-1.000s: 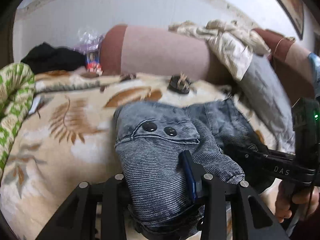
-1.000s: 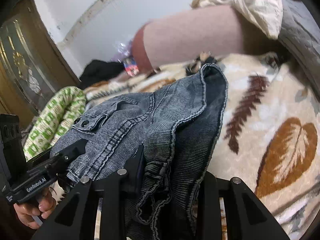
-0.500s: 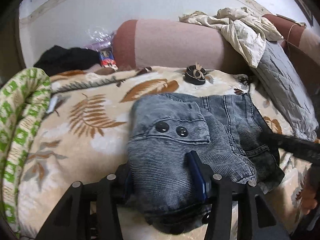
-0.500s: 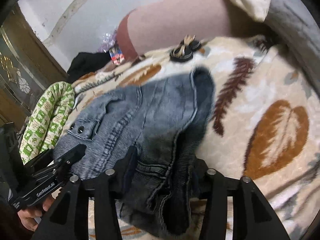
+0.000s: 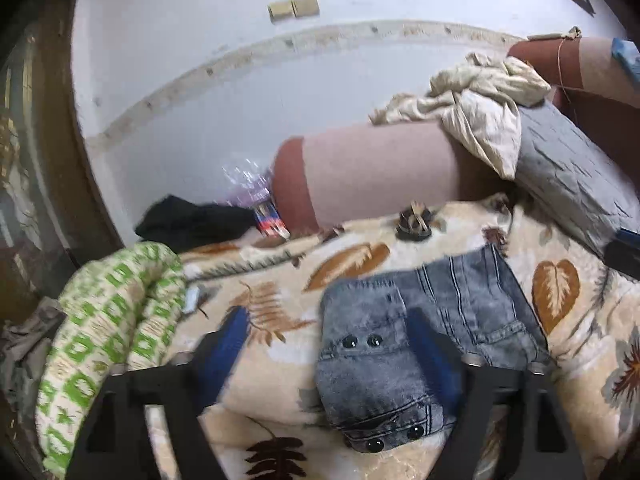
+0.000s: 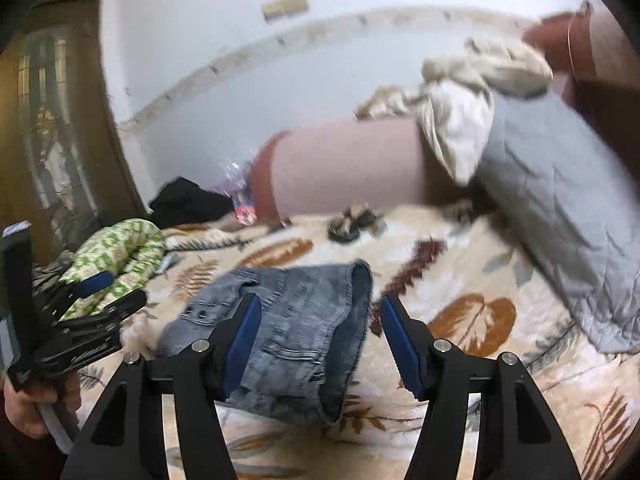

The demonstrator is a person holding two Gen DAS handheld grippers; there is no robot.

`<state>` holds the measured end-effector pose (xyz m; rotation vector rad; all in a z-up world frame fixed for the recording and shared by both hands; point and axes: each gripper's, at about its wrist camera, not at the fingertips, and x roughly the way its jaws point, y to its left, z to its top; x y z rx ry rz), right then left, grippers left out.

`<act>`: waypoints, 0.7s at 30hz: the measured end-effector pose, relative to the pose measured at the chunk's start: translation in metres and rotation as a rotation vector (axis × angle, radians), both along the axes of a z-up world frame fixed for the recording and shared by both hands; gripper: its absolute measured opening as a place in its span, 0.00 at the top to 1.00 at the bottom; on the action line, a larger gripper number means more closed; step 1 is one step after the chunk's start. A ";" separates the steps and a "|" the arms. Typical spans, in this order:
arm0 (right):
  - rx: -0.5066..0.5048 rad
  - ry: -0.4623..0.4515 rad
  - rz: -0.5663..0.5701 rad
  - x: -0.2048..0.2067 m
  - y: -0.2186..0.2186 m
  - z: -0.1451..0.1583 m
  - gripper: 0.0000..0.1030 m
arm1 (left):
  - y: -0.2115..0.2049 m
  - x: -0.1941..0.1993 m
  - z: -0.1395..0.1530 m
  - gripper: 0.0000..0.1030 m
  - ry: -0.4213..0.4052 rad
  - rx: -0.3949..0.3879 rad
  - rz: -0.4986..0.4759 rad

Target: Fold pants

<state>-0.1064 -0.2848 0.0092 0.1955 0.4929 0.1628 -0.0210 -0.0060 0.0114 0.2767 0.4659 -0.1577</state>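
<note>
The folded pants (image 5: 420, 344) lie on the leaf-print blanket (image 5: 280, 308), just below and ahead of both tools; left gripper (image 5: 332, 356) and right gripper (image 6: 316, 340) are opening, gripping nothing — back straight off without snagging denim.

light: soft, even daylight, no glare | shadows: faint | blur: right wrist view smeared throughout, left wrist view smeared low down | edges: strong fisheye bending, black corners
</note>
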 end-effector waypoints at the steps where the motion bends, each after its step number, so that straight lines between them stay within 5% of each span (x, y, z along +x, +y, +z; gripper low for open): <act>1: -0.012 -0.027 -0.002 -0.008 0.004 0.003 0.31 | 0.001 -0.007 0.006 0.05 -0.023 -0.008 0.009; 3: -0.052 -0.091 -0.017 -0.024 0.014 0.009 0.23 | 0.003 -0.018 0.016 0.01 -0.067 -0.027 0.026; 10: -0.120 -0.182 -0.036 -0.058 0.037 0.016 0.23 | 0.016 -0.047 0.039 0.00 -0.130 -0.066 0.073; 21: -0.140 -0.161 -0.032 -0.048 0.054 -0.001 0.21 | 0.034 -0.049 0.036 0.00 -0.097 -0.111 0.110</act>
